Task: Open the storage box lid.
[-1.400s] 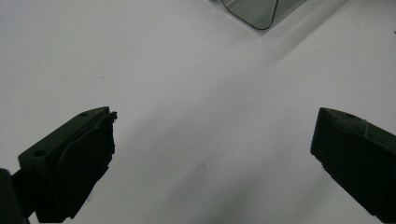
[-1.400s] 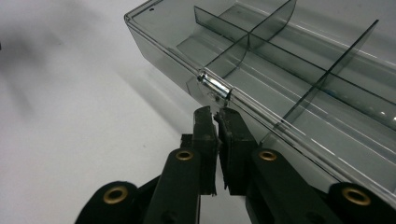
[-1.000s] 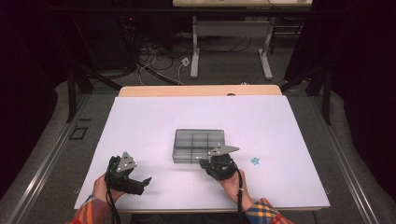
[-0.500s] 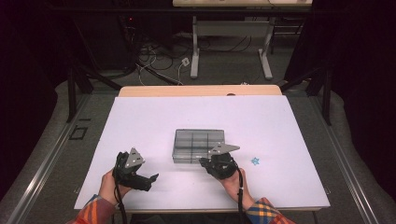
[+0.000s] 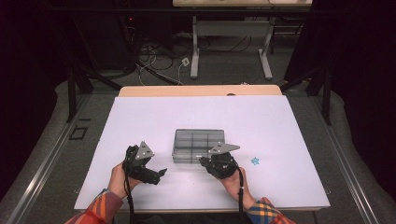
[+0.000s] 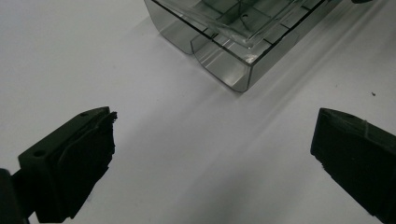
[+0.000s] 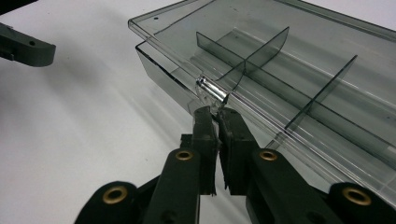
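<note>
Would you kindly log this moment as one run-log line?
right gripper: shut on lid latch | left gripper: open, near box corner | lid: slightly raised

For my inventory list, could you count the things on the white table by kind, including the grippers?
Clear compartment box: 1
Blue star: 1
Grippers: 2, left gripper and right gripper
Total: 4

Clear box point(image 6: 233, 42) — far end cut off by the frame's top edge.
</note>
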{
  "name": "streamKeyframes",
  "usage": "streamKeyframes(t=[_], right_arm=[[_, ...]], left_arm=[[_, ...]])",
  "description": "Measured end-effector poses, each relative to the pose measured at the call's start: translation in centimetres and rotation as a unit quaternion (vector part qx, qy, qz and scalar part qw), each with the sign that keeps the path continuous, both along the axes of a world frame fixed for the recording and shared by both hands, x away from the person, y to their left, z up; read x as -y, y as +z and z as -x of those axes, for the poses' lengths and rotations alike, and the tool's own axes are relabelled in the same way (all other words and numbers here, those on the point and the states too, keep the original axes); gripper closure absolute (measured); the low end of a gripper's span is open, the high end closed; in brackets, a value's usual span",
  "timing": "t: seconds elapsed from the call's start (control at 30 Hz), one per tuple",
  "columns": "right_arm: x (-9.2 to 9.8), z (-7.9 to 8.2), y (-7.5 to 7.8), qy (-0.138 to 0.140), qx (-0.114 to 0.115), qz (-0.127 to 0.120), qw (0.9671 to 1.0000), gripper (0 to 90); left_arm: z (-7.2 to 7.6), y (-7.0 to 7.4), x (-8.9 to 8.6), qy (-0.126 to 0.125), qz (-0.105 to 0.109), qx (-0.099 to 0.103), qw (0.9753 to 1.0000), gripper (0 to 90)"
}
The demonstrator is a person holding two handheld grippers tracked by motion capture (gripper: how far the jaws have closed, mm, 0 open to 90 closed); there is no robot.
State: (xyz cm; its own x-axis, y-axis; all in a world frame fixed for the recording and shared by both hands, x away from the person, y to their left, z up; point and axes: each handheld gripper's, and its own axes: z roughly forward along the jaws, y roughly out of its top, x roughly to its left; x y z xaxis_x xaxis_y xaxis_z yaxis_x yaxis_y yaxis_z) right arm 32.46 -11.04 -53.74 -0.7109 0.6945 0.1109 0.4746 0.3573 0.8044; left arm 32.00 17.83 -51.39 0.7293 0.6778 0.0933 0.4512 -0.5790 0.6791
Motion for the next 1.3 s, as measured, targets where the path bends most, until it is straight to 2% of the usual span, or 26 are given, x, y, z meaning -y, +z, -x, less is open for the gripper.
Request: streamKeyframes(t=[0.2,0.3,0.33,0.4,0.43,0.47,0.5,0.53,0.63,0.7,0.73,0.8,0.9,0.97,1.07,1.1,1.13,1.17,1.2,1.23,1.3], right_arm=[[0.0,0.0,0.0,-0.001,0.001,-0.003,1.0000,86.0],[0.0,0.1,0.1,0.001,-0.003,0.005,1.0000,85.9],[0.0,0.1,0.0,-0.002,0.001,-0.002,1.0000,85.9],[0.0,0.1,0.1,0.000,0.001,0.002,1.0000,85.9],[0.0,0.1,0.1,-0.001,-0.002,0.002,1.0000,85.9],[0.0,0.1,0.1,-0.002,0.002,-0.003,1.0000,85.9],[0.0,0.1,0.1,0.000,0.000,0.004,1.0000,85.9],[0.0,0.1,0.1,-0.002,0.002,-0.003,1.0000,85.9],[0.0,0.1,0.1,-0.001,0.004,-0.003,1.0000,85.9],[0.0,0.1,0.2,0.001,0.000,0.003,1.0000,85.9],[0.0,0.1,0.1,-0.001,0.004,-0.003,1.0000,85.9],[0.0,0.1,0.2,0.000,0.000,0.001,1.0000,85.9],[0.0,0.1,0.2,-0.001,0.001,0.000,1.0000,85.8],[0.0,0.2,0.2,-0.001,0.001,-0.001,1.0000,85.9],[0.0,0.1,0.2,-0.002,0.007,-0.007,0.9999,85.8],[0.0,0.1,0.1,-0.001,0.010,-0.010,0.9999,85.8],[0.0,0.1,0.2,-0.003,0.006,-0.006,1.0000,85.8],[0.0,0.1,0.2,-0.003,0.006,-0.006,1.0000,85.8],[0.0,0.1,0.3,-0.001,0.004,-0.001,1.0000,85.8],[0.0,0.1,0.3,-0.001,0.004,-0.001,1.0000,85.8],[0.0,0.1,0.3,-0.002,0.008,-0.004,1.0000,85.8]], left_arm=[[-0.5,0.1,0.8,-0.006,-0.005,-0.005,1.0000,0.0],[-0.7,0.0,1.3,-0.004,-0.007,0.001,1.0000,0.3],[-0.8,0.0,1.4,-0.002,-0.004,-0.001,1.0000,0.8],[-0.9,0.0,1.7,-0.002,-0.005,0.003,1.0000,2.1],[-1.0,0.2,1.7,-0.007,-0.011,-0.006,0.9999,3.5],[-1.0,0.0,1.9,-0.004,-0.006,0.005,1.0000,4.8],[-1.1,0.2,1.9,-0.007,-0.009,-0.002,0.9999,5.4],[-1.1,0.1,2.1,-0.003,-0.005,0.007,1.0000,6.8],[-1.3,0.1,2.4,-0.009,-0.009,0.001,0.9999,13.3],[-1.4,0.0,2.7,-0.009,-0.008,0.009,0.9999,16.3],[-1.4,0.1,2.8,-0.015,-0.009,0.003,0.9998,18.3],[-1.5,0.1,3.1,-0.015,-0.007,0.011,0.9998,23.9],[-1.7,0.2,3.3,-0.024,-0.009,0.006,0.9997,37.6],[-1.8,0.1,3.5,-0.023,-0.008,0.009,0.9997,40.1],[-2.0,0.2,3.7,-0.029,-0.010,-0.001,0.9995,46.8],[-2.1,0.1,3.8,-0.027,-0.008,0.005,0.9996,48.1],[-2.1,0.1,3.8,-0.029,-0.010,0.000,0.9995,51.4],[-2.2,0.0,3.9,-0.028,-0.013,0.005,0.9995,51.4],[-2.2,0.1,4.0,-0.031,-0.012,-0.003,0.9995,53.9],[-2.2,0.1,4.0,-0.031,-0.012,-0.003,0.9995,56.1],[-2.2,0.0,4.2,-0.026,-0.009,0.010,0.9996,57.6]])
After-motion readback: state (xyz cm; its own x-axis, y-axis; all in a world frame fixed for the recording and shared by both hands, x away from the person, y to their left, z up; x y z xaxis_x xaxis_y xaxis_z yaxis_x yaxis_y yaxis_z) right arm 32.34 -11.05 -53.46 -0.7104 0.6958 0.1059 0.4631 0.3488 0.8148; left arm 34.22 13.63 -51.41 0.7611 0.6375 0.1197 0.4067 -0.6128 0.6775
